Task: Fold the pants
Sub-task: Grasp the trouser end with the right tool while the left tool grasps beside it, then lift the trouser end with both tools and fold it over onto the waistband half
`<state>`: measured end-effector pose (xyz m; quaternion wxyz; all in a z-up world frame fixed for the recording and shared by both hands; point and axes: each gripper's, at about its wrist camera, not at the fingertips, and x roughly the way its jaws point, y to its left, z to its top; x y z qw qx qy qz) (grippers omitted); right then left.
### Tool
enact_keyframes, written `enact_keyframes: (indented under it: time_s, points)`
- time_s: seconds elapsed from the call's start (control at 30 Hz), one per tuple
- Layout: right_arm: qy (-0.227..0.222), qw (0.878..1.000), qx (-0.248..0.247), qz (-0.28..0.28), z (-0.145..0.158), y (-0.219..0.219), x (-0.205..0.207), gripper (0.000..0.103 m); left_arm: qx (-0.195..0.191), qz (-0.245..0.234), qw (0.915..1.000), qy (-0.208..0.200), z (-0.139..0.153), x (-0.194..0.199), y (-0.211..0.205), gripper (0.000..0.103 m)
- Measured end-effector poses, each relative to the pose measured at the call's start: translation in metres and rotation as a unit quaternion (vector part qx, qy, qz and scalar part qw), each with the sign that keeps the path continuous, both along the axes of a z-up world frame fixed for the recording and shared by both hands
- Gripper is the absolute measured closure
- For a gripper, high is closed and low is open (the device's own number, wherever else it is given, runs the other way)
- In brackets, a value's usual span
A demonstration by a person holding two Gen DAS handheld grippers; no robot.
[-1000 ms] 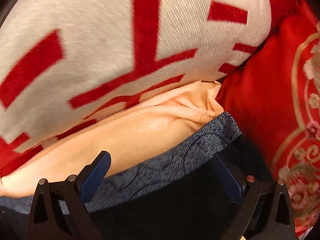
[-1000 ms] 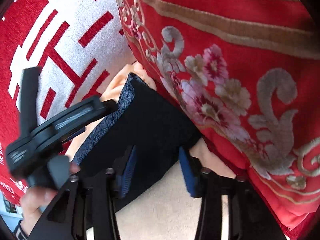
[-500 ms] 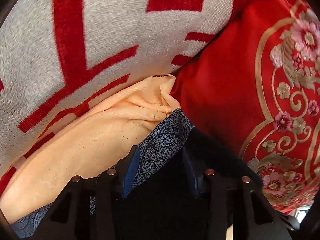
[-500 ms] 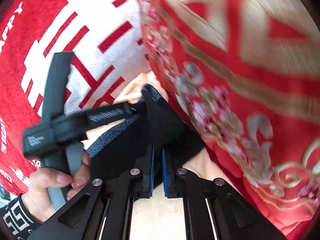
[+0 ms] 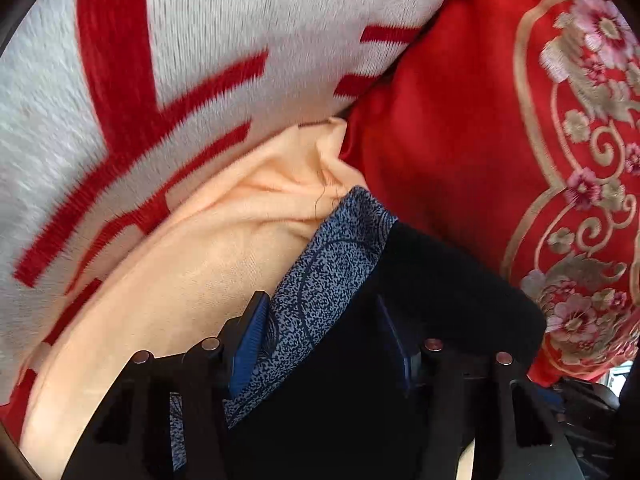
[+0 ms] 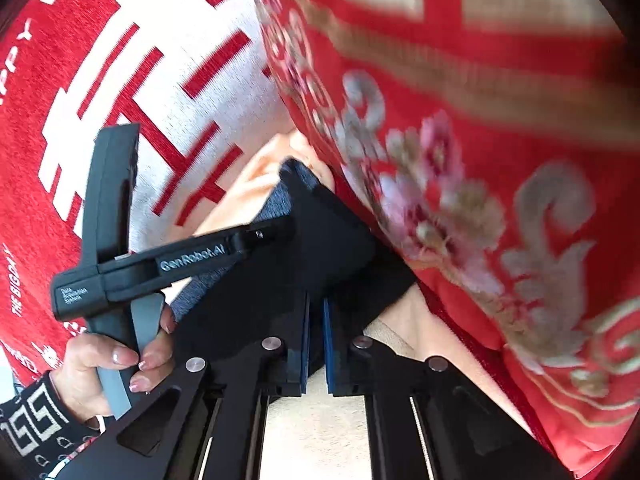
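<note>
The folded dark pants (image 5: 432, 312) show a black outer face and a blue speckled inner layer (image 5: 336, 256), lying on peach cloth (image 5: 192, 264). My left gripper (image 5: 326, 332) has closed in on the pants' edge, its blue pads pressing the folded layers. In the right wrist view the pants (image 6: 320, 248) sit between two cushions. My right gripper (image 6: 316, 320) is shut on the black fabric near its lower edge. The left gripper's body (image 6: 168, 260) and the hand holding it show at the left there.
A white cushion with red pattern (image 5: 180, 52) lies behind the pants. A red embroidered cushion (image 5: 520, 140) presses against their right side, and also fills the right wrist view (image 6: 480, 140). A beige surface (image 6: 316, 432) lies below.
My left gripper's fingers closed from wide open onto the pants' edge. My right gripper closed from open to shut on the black fabric. Both views shifted slightly.
</note>
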<state>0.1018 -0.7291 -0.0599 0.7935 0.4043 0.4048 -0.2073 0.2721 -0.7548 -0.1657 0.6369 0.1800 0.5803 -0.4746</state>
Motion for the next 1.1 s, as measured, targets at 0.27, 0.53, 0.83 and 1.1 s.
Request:
enact_keyframes:
  time_s: [0.27, 0.53, 0.83, 1.1]
  points:
    - [0.105, 0.994, -0.033, 0.016, -0.028, 0.003, -0.003, 0.091, 0.04, 0.036, 0.9926, -0.108, -0.001, -0.008, -0.01, 0.018]
    - [0.059, 0.998, -0.025, 0.009, -0.003, 0.004, -0.027, 0.074, 0.024, 0.044, 0.9922, -0.114, 0.032, -0.017, 0.006, 0.019]
    - [0.025, 0.999, 0.017, 0.037, 0.006, 0.005, -0.022, 0.074, 0.077, 0.075, 0.9901, -0.09, 0.035, -0.047, 0.091, 0.019]
    - [0.035, 0.995, 0.08, 0.039, -0.017, 0.026, -0.027, 0.074, 0.114, 0.132, 0.9824, -0.066, 0.026, -0.058, 0.151, 0.019]
